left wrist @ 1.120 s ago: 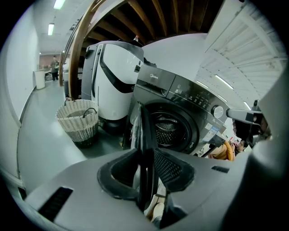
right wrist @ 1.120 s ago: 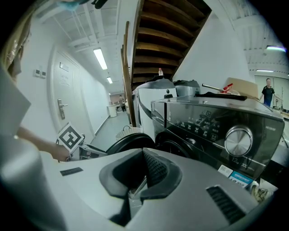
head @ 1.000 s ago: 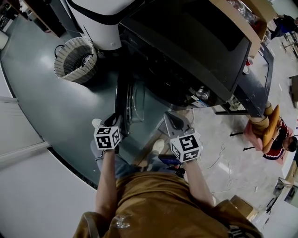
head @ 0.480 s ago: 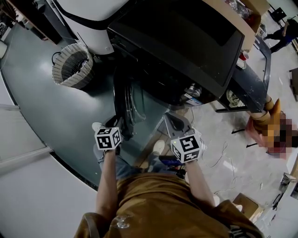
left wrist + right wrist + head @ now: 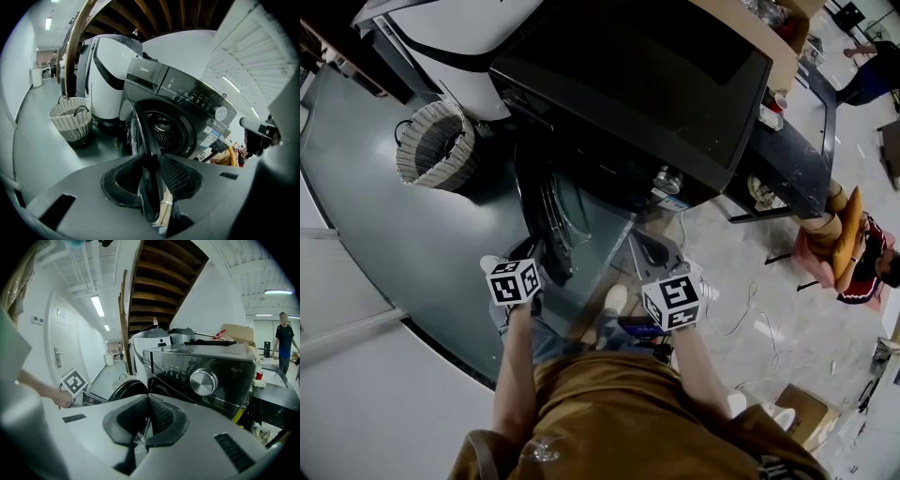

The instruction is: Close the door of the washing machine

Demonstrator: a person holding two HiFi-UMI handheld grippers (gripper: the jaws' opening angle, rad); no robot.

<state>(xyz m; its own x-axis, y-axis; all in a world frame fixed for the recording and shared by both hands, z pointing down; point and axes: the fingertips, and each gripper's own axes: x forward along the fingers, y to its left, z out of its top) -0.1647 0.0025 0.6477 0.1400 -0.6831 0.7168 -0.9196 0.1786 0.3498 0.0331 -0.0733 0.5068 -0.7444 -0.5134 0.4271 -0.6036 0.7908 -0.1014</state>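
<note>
Nearest to the person, the left gripper (image 5: 149, 158) has its jaws partly apart with the free edge of the door (image 5: 139, 125) between them, and the pads appear to press on this edge from both sides, so I judge that it holds the door. The right gripper (image 5: 147, 402) has its pads together at the tips and nothing between them; it hangs just beside the front of the washing machine (image 5: 197, 376) and takes no part. The risk I see is in the grip. The rim is thin and curved, so when the door swings in its arc the pads can slide off it. Also, one jaw stands on the inner side of the door, so it can be pinched against the machine if the gripper does not let go before the end. A push that is too soft may leave the door unlatched. The door itself is round and dark, with a thick rim and a bulging glass. It is seen almost edge-on in the left gripper view, and it stands wide open at the left side of the drum opening (image 5: 165, 127). Farther away, a woven basket (image 5: 71, 123) stands on the floor near a white appliance (image 5: 108, 79).
</note>
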